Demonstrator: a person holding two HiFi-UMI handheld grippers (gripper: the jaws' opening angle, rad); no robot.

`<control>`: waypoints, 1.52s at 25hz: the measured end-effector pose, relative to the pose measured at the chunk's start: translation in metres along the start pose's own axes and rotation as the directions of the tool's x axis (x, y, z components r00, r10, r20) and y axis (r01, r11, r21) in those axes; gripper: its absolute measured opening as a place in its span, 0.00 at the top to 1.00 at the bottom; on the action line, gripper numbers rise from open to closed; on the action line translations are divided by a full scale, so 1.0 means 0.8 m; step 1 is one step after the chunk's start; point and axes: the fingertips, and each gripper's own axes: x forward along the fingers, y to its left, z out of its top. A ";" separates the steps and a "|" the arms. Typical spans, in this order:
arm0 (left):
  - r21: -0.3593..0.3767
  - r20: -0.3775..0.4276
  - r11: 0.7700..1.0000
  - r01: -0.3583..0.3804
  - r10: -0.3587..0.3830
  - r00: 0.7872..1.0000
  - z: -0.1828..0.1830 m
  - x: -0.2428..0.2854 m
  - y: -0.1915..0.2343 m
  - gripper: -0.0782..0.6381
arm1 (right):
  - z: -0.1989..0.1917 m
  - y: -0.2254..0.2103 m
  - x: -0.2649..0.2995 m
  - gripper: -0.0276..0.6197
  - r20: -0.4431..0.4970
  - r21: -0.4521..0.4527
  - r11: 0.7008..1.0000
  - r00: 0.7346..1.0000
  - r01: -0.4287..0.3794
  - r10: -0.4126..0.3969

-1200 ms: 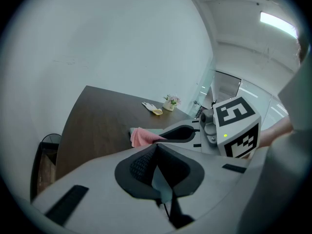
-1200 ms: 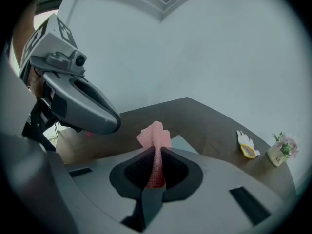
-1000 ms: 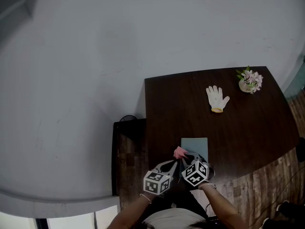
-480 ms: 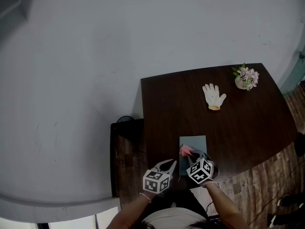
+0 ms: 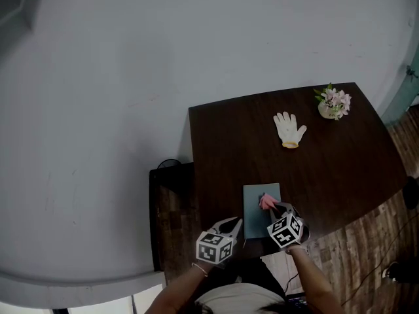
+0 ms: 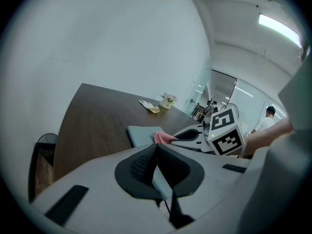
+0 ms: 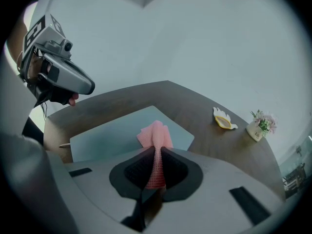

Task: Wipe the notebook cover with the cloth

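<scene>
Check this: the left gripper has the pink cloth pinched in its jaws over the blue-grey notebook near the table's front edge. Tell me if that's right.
Wrong gripper: the right gripper has the pink cloth pinched in its jaws over the blue-grey notebook near the table's front edge, as the right gripper view shows. The left gripper is closed without cloth.

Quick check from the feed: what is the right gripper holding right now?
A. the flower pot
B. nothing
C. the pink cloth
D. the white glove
C: in the right gripper view, the right gripper has its jaws closed on the pink cloth, whose free end lies on the notebook.
</scene>
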 end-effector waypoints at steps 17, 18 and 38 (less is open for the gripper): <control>0.013 -0.012 1.000 0.021 -0.021 1.000 -0.001 0.007 -0.018 0.87 | -0.036 -0.053 -0.030 0.90 -0.012 0.121 0.986 0.994 0.114 -0.113; 0.015 -0.012 1.000 0.021 -0.020 1.000 -0.001 0.007 -0.017 0.87 | -0.032 -0.054 -0.033 0.90 0.001 0.127 0.985 0.993 0.118 -0.119; 0.008 0.010 1.000 0.006 -0.006 1.000 -0.009 -0.025 -0.008 0.87 | 0.063 0.077 -0.049 0.90 0.168 0.016 0.996 0.982 -0.089 0.085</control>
